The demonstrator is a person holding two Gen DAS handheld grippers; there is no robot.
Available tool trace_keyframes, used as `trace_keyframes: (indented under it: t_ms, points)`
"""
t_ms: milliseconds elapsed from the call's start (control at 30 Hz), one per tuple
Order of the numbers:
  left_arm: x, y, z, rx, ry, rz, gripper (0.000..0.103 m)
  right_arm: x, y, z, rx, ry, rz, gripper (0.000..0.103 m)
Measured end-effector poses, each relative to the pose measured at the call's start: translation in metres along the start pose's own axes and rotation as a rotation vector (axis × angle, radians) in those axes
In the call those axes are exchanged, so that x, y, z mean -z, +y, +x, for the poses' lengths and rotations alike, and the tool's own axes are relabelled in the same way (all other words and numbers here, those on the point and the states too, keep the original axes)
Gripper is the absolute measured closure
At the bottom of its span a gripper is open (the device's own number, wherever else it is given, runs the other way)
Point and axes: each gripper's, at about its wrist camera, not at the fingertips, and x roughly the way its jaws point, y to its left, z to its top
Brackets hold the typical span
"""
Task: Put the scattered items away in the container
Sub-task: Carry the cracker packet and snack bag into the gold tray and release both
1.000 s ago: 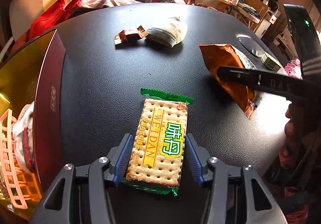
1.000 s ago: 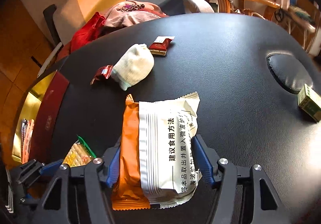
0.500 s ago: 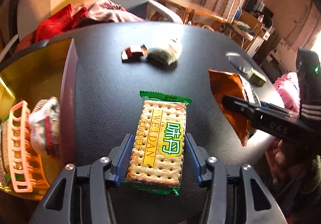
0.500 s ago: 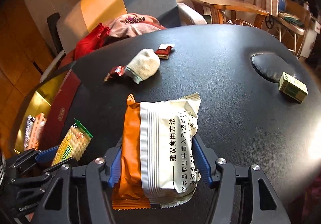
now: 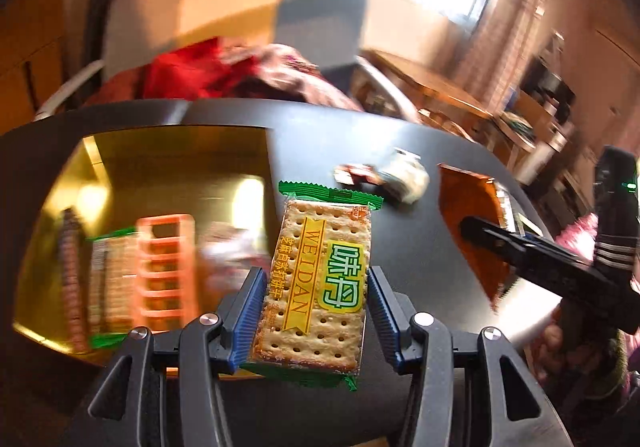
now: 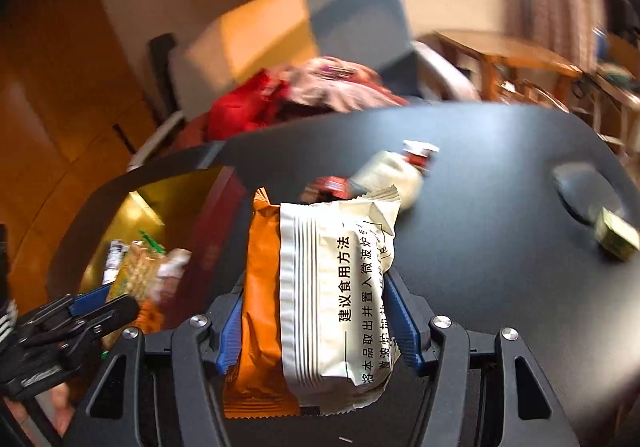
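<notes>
My left gripper is shut on a green-edged cracker packet, held in the air at the right rim of the gold-lined box. Inside the box lie an orange plastic rack, another cracker packet and a blurred sock. My right gripper is shut on an orange-and-white snack pouch, raised over the black table right of the box. A rolled grey sock and two small red wrappers lie on the table behind the pouch.
A small green box sits by an oval pad at the table's right. An armchair with red and pink clothes stands behind the table. The right gripper's arm crosses the left wrist view at right.
Both grippers have risen and swung left with their packets. The gold box now fills more of the left wrist view, and the cracker packet hangs at its rim.
</notes>
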Motion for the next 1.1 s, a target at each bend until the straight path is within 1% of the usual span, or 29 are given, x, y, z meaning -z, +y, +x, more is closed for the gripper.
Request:
trace_keyframes:
  t_ms: [167,267,333,467,567,600,700,800,900,967,1000,1100]
  points:
    - [-0.006,0.059,-0.005,-0.107,-0.019,-0.102,0.051,-0.022,0.071,0.023,-0.115,0.007,-0.119,0.04]
    - [-0.007,0.086,-0.005,-0.146,-0.017,-0.154,0.051,-0.029,0.112,0.046,-0.163,0.029,-0.187,0.04]
    - [-0.008,0.1,-0.002,-0.174,-0.011,-0.168,0.051,-0.032,0.136,0.064,-0.187,0.055,-0.223,0.04]
    - [-0.007,0.119,0.009,-0.211,0.012,-0.193,0.051,-0.03,0.169,0.101,-0.206,0.125,-0.269,0.04]
    - [-0.005,0.129,0.019,-0.216,0.04,-0.216,0.051,-0.025,0.183,0.126,-0.216,0.183,-0.286,0.04]
    - [-0.003,0.132,0.023,-0.223,0.05,-0.221,0.051,-0.023,0.183,0.13,-0.216,0.199,-0.289,0.04]
    - [0.002,0.137,0.028,-0.225,0.069,-0.24,0.051,-0.023,0.176,0.128,-0.232,0.203,-0.245,0.035]
    - [0.007,0.143,0.028,-0.216,0.074,-0.263,0.051,-0.023,0.169,0.126,-0.248,0.208,-0.201,0.035]
    - [0.007,0.142,0.022,-0.24,0.05,-0.265,0.05,-0.023,0.161,0.124,-0.264,0.212,-0.157,0.033]
    - [0.005,0.141,0.017,-0.254,0.036,-0.265,0.05,-0.023,0.156,0.123,-0.275,0.215,-0.127,0.028]
    - [0.003,0.141,0.015,-0.261,0.033,-0.263,0.05,-0.023,0.153,0.122,-0.279,0.215,-0.112,0.028]
    - [0.0,0.141,0.011,-0.278,0.024,-0.268,0.049,-0.021,0.134,0.106,-0.274,0.183,-0.058,0.028]
